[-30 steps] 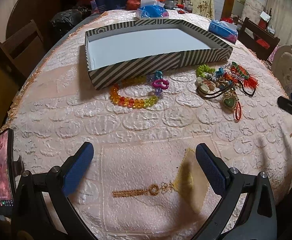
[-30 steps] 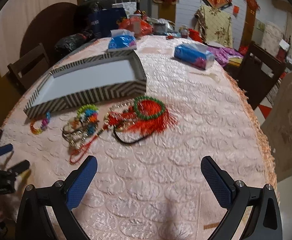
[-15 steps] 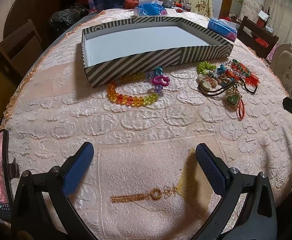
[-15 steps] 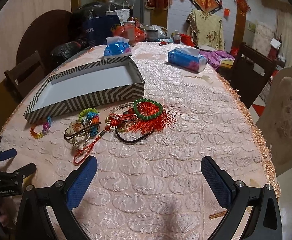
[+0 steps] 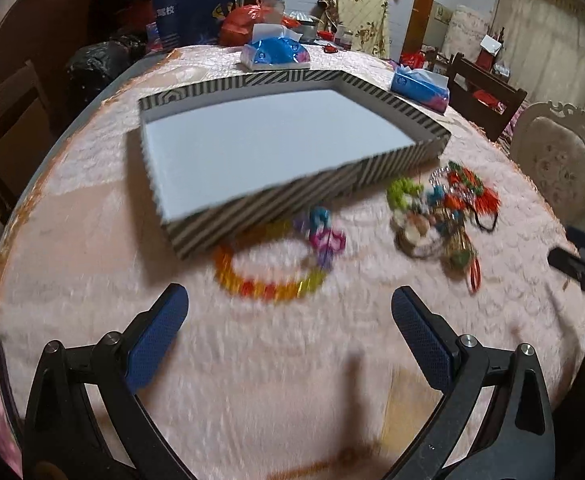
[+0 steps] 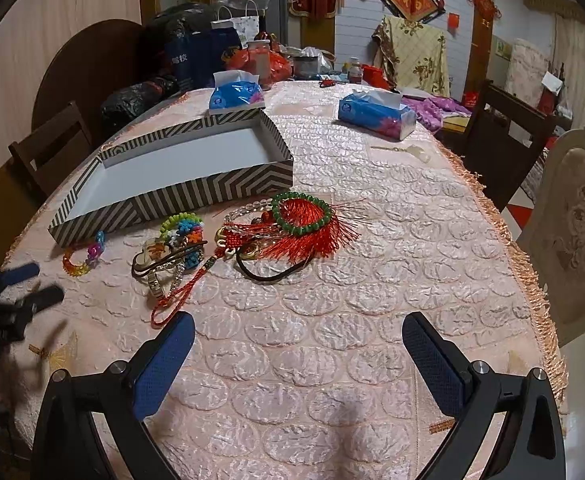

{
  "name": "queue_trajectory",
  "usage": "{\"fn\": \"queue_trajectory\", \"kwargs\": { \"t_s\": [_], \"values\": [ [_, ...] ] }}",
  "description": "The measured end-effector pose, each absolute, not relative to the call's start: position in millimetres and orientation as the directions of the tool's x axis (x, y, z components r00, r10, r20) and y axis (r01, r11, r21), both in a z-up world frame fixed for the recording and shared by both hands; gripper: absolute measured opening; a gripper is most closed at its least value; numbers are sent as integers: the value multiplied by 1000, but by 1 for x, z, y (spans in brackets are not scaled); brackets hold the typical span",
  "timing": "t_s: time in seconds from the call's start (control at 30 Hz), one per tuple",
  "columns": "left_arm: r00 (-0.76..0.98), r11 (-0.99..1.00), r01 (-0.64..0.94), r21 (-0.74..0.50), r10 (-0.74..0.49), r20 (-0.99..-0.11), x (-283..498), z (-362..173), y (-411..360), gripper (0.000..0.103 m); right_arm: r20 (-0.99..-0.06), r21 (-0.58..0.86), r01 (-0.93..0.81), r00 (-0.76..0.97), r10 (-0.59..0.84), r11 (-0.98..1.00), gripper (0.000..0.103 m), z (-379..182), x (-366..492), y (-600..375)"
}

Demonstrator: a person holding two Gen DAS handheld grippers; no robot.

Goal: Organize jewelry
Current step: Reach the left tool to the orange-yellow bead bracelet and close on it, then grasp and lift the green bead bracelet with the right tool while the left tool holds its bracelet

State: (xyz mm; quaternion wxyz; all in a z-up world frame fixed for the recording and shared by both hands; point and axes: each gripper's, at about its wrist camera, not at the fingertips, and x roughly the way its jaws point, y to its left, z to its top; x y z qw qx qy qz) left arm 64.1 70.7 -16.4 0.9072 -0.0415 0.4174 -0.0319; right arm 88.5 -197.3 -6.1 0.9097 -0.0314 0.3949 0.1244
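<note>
A striped shallow box [image 5: 300,200] [image 6: 196,192] with a white inside lies on the pink tablecloth. In front of it is a rainbow bead bracelet [image 5: 268,288] [image 6: 78,262] with pink and blue charms. Right of it sits a tangled jewelry pile [image 5: 440,216] [image 6: 172,248], including a green bead bracelet [image 6: 300,214] on a red tassel [image 6: 316,240]. My left gripper [image 5: 288,336] is open just short of the rainbow bracelet, holding nothing. My right gripper [image 6: 298,360] is open and holds nothing, nearer than the pile.
Two blue tissue packs [image 6: 376,114] [image 6: 234,94] lie on the table [image 6: 372,280] beyond the box. Bags and bottles crowd the far end. Wooden chairs [image 6: 504,136] and a padded chair [image 6: 572,232] stand at the right edge, another chair [image 5: 8,108] at the left.
My left gripper has moved forward toward the rainbow bracelet and box, which now look larger and blurred. My right gripper has edged closer to the jewelry pile. Both stay open.
</note>
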Motion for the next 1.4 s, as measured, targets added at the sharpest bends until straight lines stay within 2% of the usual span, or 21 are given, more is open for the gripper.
{"fn": "queue_trajectory", "kwargs": {
  "t_s": [0.07, 0.13, 0.23, 0.47, 0.5, 0.53, 0.57, 0.63, 0.7, 1.03, 1.07, 1.23, 1.33, 1.4],
  "values": [
    [625, 995, 31, -96, -94, -775, 79, -17, 64, 92, -726, 41, -252, 657, 202, 967, 103, -6, 88, -198],
    [595, 994, 39, -98, -102, -797, 93, -21, 55, 80, -726, 43, -250, 657, 202, 967, 103, -6, 89, -198],
    [571, 998, 25, -62, -65, -818, 106, -27, 47, 69, -726, 46, -249, 657, 203, 967, 103, -6, 89, -198],
    [583, 1000, 18, -5, -15, -812, 114, -32, 41, 62, -727, 52, -245, 655, 205, 968, 103, -6, 90, -199],
    [588, 1000, 21, -8, -19, -808, 113, -32, 41, 56, -728, 52, -245, 654, 204, 968, 103, -6, 90, -199],
    [597, 1000, 23, -9, -21, -802, 110, -32, 41, 44, -730, 49, -245, 653, 202, 968, 103, -7, 90, -199],
    [603, 1000, 22, -11, -22, -798, 108, -31, 42, 38, -730, 47, -245, 653, 200, 968, 103, -7, 90, -199],
    [611, 1000, 8, -25, -25, -791, 104, -31, 46, 15, -733, 47, -241, 650, 197, 969, 103, -8, 90, -199],
    [614, 998, -7, -55, -39, -788, 98, -31, 51, 7, -736, 48, -237, 648, 194, 970, 103, -9, 91, -200],
    [634, 984, -17, -177, -127, -763, 56, -33, 47, 5, -746, 143, -195, 624, 235, 970, 101, -10, 119, -218],
    [636, 983, -20, -181, -128, -761, 54, -33, 47, 5, -740, 158, -190, 626, 244, 969, 97, -9, 129, -222],
    [646, 996, -11, -94, -65, -760, 50, -33, 31, 5, -753, 148, -224, 606, 257, 963, 60, -13, 172, -221],
    [645, 993, -8, -116, -83, -759, 50, -34, 35, 5, -761, 152, -251, 588, 275, 956, 48, -21, 189, -215],
    [645, 991, -8, -131, -95, -758, 49, -35, 38, 5, -749, 167, -285, 586, 310, 944, 43, -23, 200, -210]
  ]
}}
